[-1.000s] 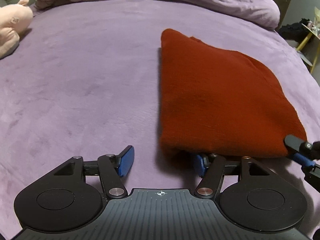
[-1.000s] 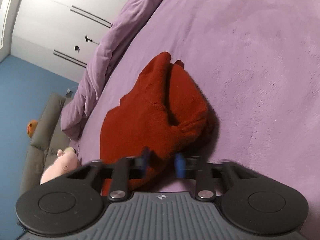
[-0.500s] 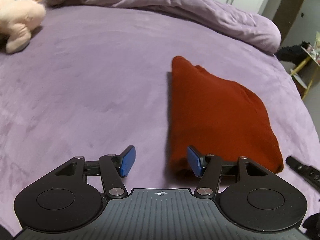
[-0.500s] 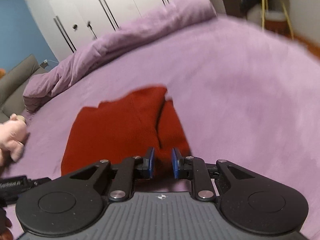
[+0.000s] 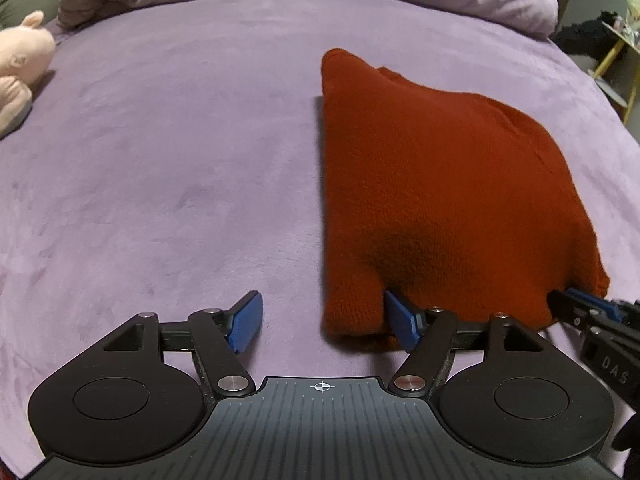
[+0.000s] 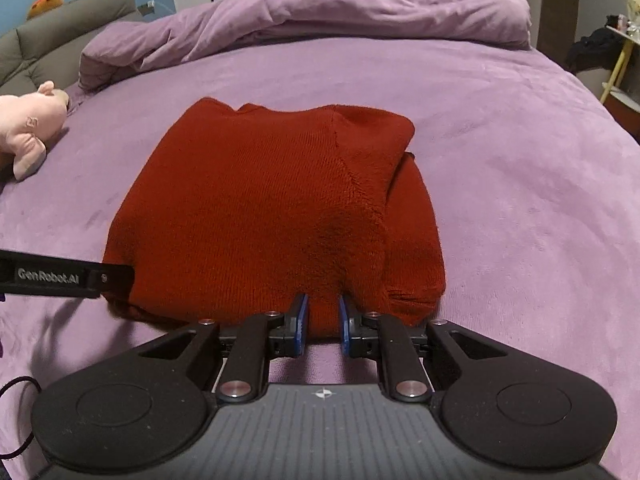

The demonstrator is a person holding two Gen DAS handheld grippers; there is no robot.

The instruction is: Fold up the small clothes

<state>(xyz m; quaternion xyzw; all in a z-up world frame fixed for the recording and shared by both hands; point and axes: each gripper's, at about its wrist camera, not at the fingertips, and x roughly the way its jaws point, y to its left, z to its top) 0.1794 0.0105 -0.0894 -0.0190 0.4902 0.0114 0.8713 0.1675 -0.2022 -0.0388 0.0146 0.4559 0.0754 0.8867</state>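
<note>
A folded red knit garment (image 5: 432, 184) lies on the purple bed; it also shows in the right wrist view (image 6: 272, 208). My left gripper (image 5: 324, 322) is open at the garment's near left corner; its right finger touches the near edge, its left finger is over bare bedding. My right gripper (image 6: 323, 322) is nearly shut with the garment's near edge between its fingers. The right gripper's tips show at the garment's right corner in the left wrist view (image 5: 580, 308). The left gripper's finger shows in the right wrist view (image 6: 68, 274).
A pink plush toy (image 6: 30, 124) lies at the left of the bed (image 5: 160, 160). A rumpled purple duvet (image 6: 320, 16) runs along the far side. A yellow-legged stand (image 6: 618, 64) is beyond the bed's right edge. White wardrobe doors stand behind.
Both grippers pulled back, then came in again at the garment's near edge. The right wrist view swung from tilted to level. The right jaws have closed in on the edge.
</note>
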